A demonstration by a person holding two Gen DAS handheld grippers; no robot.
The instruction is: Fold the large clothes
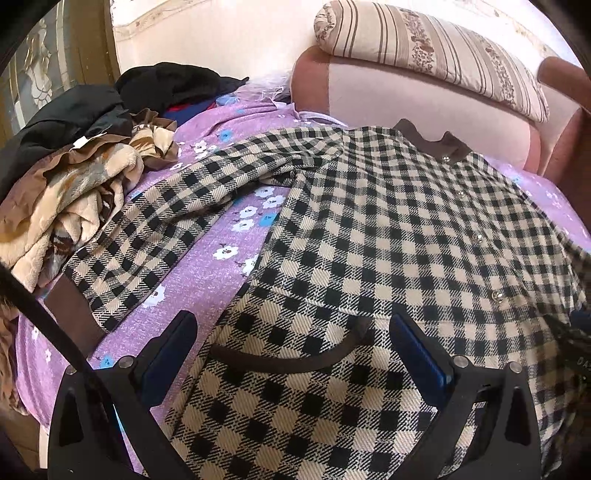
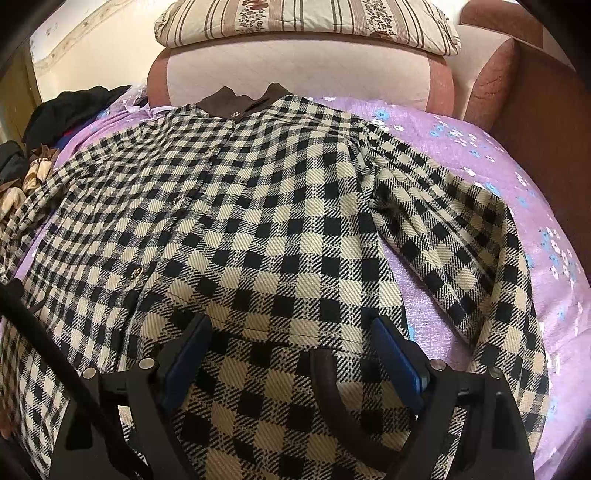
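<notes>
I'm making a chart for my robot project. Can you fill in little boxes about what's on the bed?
garment: checked coat, spread flat, buttoned
collar: brown collar, toward the headboard
sleeves: both lying out to the sides
surface: purple flowered bedsheet
left gripper: open, over a brown-trimmed pocket
right gripper: open, over the other pocket
nearby: clothes pile, striped pillow

Black claws [image 1: 291, 332]; blue pads [image 2: 188, 363]

The checked coat's [image 1: 388, 229] hem runs off both pictures' bottom edges. The striped pillow [image 2: 306, 22] is cut off at the top.
</notes>
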